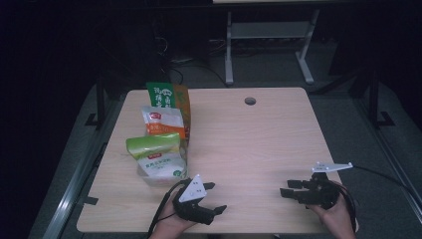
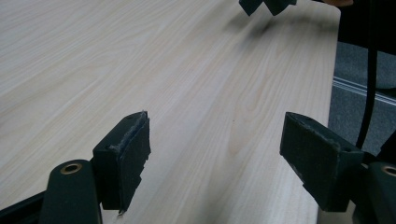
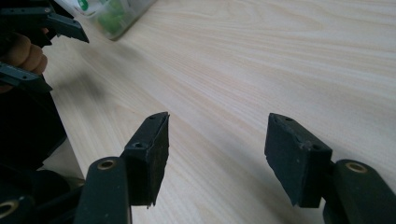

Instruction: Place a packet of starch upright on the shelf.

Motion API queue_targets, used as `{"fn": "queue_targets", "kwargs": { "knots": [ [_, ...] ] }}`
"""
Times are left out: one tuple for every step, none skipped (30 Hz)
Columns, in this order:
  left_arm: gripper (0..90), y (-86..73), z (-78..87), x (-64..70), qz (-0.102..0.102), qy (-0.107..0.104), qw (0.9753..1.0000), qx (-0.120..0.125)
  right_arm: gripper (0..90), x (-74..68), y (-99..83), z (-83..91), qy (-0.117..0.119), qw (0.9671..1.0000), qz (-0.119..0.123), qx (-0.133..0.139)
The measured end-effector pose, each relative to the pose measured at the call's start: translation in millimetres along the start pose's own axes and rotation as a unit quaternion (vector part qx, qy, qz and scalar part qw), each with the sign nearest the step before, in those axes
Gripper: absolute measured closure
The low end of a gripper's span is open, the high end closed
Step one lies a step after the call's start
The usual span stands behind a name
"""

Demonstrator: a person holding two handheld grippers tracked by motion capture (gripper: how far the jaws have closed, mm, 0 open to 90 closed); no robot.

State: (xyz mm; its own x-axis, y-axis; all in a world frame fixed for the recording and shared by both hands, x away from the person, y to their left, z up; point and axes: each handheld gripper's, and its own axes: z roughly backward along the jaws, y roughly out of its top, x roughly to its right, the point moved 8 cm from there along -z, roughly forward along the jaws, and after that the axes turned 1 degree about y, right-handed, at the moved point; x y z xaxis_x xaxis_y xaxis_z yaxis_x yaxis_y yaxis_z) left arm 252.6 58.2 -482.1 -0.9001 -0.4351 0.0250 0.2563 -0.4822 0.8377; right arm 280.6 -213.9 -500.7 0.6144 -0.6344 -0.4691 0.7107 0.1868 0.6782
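A clear tub is holding snack packets at the table's left; the left gripper and right gripper are hovering wide open, empty.

Left gripper held low at the near edge, jaws spread wide and empty, pointing right. Right gripper also low near the edge, jaws apart and empty, pointing left. Both hands enter from the bottom, well apart.
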Motion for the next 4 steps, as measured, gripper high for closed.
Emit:
{"fn": "queue_targets", "kwargs": {
  "knots": [
    [23.9, 0.0, -0.6, 1.3, 0.000, -0.003, 1.0000, -0.001, 39.4, -1.0, -1.4, 0.9, 0.001, 1.0000, -0.001, 0.003],
    [23.9, -0.1, -1.0, 2.0, -0.006, -0.005, 1.0000, -0.005, 39.3, -1.7, -2.0, 1.3, 0.001, 1.0000, 0.002, 0.006],
    [23.9, 0.0, -1.4, 2.6, -0.006, -0.006, 1.0000, -0.004, 39.2, -2.9, -2.5, 1.7, -0.001, 1.0000, 0.005, 0.005],
    [23.9, 0.0, -1.8, 3.2, -0.006, -0.007, 0.9999, -0.004, 39.0, -3.0, -1.9, 1.4, -0.003, 0.9999, 0.008, 0.006]
  ]
}}
